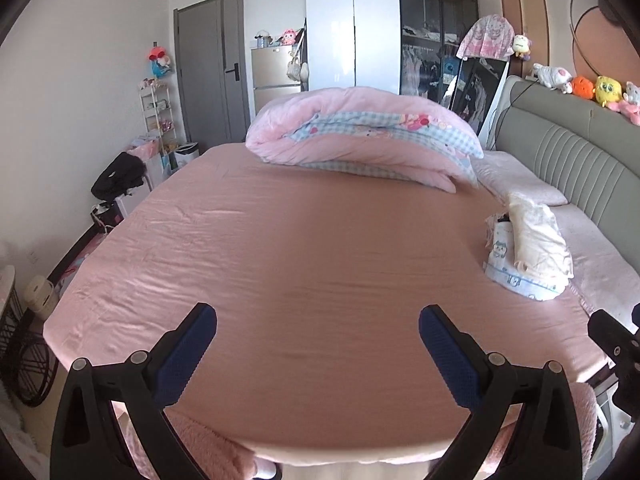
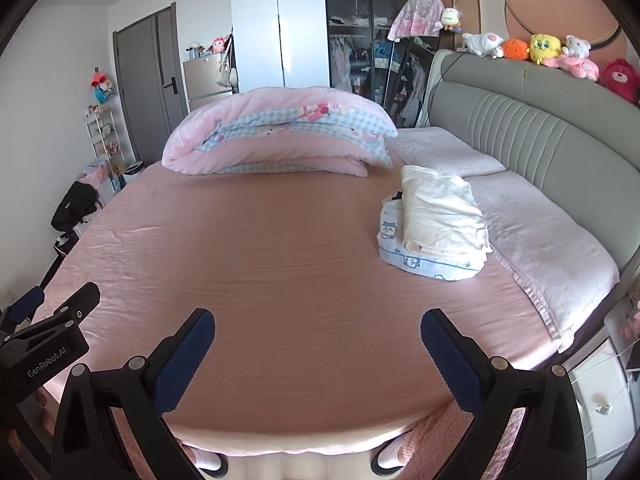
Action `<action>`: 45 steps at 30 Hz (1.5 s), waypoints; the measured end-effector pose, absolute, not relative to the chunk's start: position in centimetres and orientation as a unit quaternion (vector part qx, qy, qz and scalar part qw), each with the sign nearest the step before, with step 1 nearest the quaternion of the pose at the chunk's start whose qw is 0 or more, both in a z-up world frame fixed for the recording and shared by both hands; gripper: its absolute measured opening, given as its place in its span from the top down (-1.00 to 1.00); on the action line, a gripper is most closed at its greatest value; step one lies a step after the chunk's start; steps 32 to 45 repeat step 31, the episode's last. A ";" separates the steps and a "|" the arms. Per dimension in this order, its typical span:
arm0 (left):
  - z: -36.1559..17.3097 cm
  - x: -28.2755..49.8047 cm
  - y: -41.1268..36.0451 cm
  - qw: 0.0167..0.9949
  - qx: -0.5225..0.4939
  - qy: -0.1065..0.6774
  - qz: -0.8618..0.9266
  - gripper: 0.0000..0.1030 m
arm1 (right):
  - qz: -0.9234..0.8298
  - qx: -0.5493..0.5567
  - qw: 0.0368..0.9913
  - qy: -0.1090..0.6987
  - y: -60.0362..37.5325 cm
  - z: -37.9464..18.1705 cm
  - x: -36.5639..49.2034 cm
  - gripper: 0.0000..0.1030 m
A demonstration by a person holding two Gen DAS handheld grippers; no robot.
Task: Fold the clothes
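A cream folded garment (image 2: 438, 210) lies on top of a white folded garment with a blue cartoon print (image 2: 424, 262), stacked on the right side of the pink bed sheet (image 2: 280, 260). The stack also shows in the left wrist view (image 1: 536, 240). My left gripper (image 1: 318, 344) is open and empty above the near edge of the bed. My right gripper (image 2: 318, 344) is open and empty too, to the right of the left one. The left gripper's body shows at the left of the right wrist view (image 2: 44, 336).
A folded pink quilt (image 2: 276, 136) lies at the far side of the bed. Pale pillows (image 2: 540, 236) line the grey headboard (image 2: 560, 132) on the right, with plush toys on top. A wardrobe (image 2: 320, 24), door and shelves stand behind. A nightstand (image 2: 600, 384) is at the right.
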State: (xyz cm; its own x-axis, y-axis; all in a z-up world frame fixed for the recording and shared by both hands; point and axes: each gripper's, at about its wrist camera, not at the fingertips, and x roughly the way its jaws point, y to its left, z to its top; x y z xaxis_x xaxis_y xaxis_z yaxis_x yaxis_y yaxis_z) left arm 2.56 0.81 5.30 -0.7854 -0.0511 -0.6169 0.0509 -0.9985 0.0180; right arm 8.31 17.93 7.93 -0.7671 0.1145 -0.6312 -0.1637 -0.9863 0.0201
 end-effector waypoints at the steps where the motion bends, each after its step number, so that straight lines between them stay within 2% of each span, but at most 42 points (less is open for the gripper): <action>1: 5.1 3.2 1.0 0.027 0.329 0.003 -0.944 -1.00 | 0.940 -0.332 0.078 0.031 17.9 7.7 8.9 -1.00; 9: 4.4 5.3 2.4 0.028 0.333 -0.002 -0.943 -1.00 | 0.934 -0.348 0.076 0.005 17.4 6.2 10.0 -1.00; 20: 4.8 5.4 1.1 0.038 0.328 0.021 -0.944 -1.00 | 0.931 -0.357 0.074 0.007 17.3 5.7 9.9 -1.00; 45: 4.8 6.0 1.2 0.023 0.328 0.012 -0.944 -1.00 | 0.930 -0.360 0.078 0.013 17.8 5.6 9.8 -1.00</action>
